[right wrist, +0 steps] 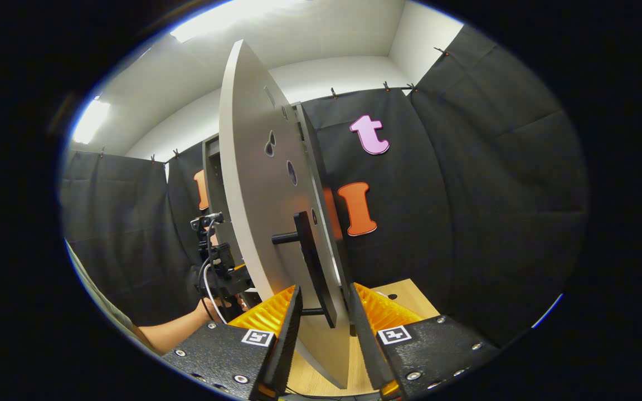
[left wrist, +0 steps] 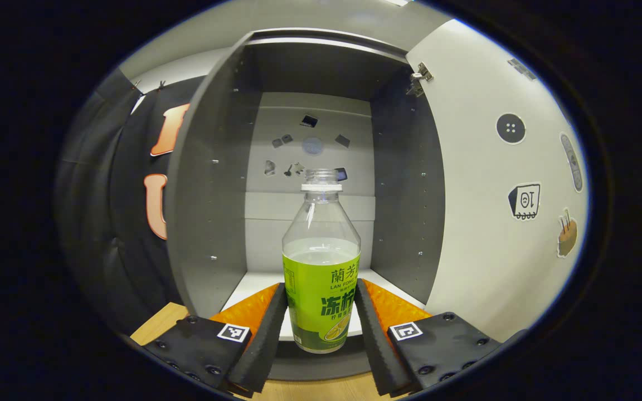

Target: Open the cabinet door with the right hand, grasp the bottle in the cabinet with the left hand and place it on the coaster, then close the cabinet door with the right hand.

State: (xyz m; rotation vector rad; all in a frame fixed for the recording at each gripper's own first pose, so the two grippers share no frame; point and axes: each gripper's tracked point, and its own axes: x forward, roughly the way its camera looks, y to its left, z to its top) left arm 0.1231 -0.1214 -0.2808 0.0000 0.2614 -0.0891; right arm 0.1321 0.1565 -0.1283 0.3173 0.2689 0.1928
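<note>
Left gripper view: left gripper (left wrist: 321,320) clamps bottle (left wrist: 321,267) between its 2 fingers at the label. Uncapped, part-full, probably thin-walled: squeeze gently, keep upright.

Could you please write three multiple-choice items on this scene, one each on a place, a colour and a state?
1. Where is the bottle?
A. at the front of the cabinet, between the left claw's fingers
B. on a coaster
C. lying on the floor

2. What colour is the bottle's label?
A. red
B. green
C. blue

3. How is the door?
A. shut
B. taken off
C. open

Answers:
1 A: it stands upright at the shelf's front edge, a finger on each side.
2 B: the label round its lower half is green.
3 C: the interior shows, and the right claw straddles the door's edge at the handle.
</note>
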